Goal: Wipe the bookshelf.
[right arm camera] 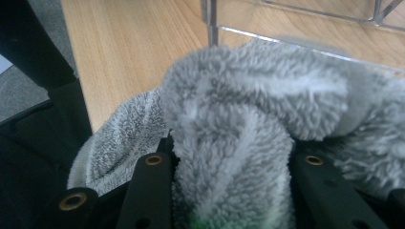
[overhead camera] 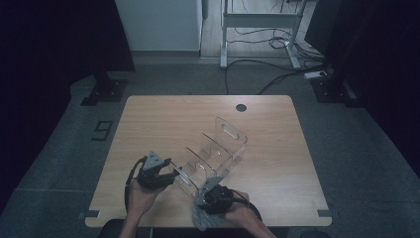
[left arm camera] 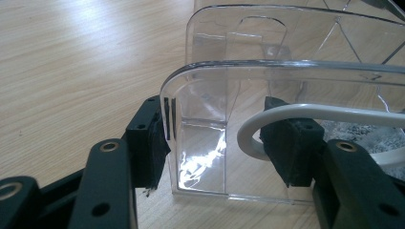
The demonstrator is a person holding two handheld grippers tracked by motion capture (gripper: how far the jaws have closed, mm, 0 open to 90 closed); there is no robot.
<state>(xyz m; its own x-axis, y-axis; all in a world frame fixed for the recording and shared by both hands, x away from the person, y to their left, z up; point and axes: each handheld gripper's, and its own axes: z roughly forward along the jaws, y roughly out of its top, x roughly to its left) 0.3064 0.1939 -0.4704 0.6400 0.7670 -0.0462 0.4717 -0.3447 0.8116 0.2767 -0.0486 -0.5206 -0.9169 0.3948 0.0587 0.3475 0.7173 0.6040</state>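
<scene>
Clear acrylic organizer with upright dividers and a slotted handle wall (overhead camera: 218,148) sits on the near half of the light wood-grain desk (overhead camera: 148,124), angled toward the far right. Grey fluffy microfibre cloth (right arm camera: 248,124) is bunched at its near corner, right at the desk's front edge.

Left tool (left arm camera: 217,143): jaws straddle the near acrylic end wall, one pad outside, one inside. Cannot tell whether they actually pinch; there looks to be a gap on the inner side. A white cable (left arm camera: 305,114) loops across the inner jaw. Right tool (right arm camera: 234,162): clenched on the cloth, pile bulging up between the jaws.

Risks:
- Acrylic is hard, slick and thin-edged. If the left grip is loose, wiping pressure from the right would likely slide or rotate the organizer on the smooth desk.
- Pushing toward the front edge could tip it off.
- Thin walls flex, so a hard pinch may crack or scuff them.
- Cloth is soft and bulky; it could snag on a divider or pull out of the jaws.
- That cable may catch on the wall's rounded top corner.
</scene>
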